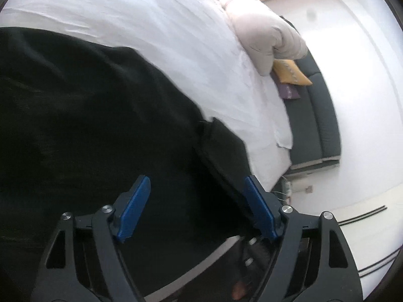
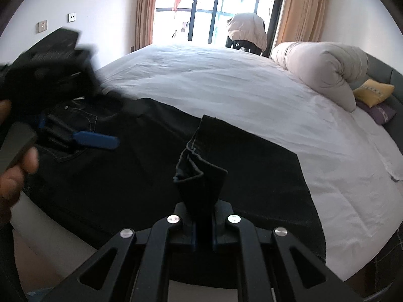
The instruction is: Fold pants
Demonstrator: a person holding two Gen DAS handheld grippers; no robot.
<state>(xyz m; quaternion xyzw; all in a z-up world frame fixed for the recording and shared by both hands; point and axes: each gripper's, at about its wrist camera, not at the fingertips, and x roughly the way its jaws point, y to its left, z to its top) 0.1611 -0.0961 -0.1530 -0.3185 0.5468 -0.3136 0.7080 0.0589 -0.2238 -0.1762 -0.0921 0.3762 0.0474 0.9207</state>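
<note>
R gripper (image 2: pixel 202 226): clamping bunched hem of black pants (image 2: pixel 156 171) — fabric standing up just ahead.
L gripper (image 1: pixel 199 206): hovering w/ jaws apart over pants.
Pants: lying spread on white bed (image 2: pixel 226 85), below both tools.

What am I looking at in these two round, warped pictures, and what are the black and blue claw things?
There is no robot here. A person holds a two-finger gripper in each hand, and each carries a fisheye camera looking along its fingers, hence the round warp. One picture comes from the left gripper: its blue pads stand apart, open, over black pants spread on a white bed. The other comes from the right gripper, shut on a bunched pant hem lifted off the bed; the person's hand shows at its left edge. A rolled duvet and yellow cushion lie at the bed's far side.
</note>
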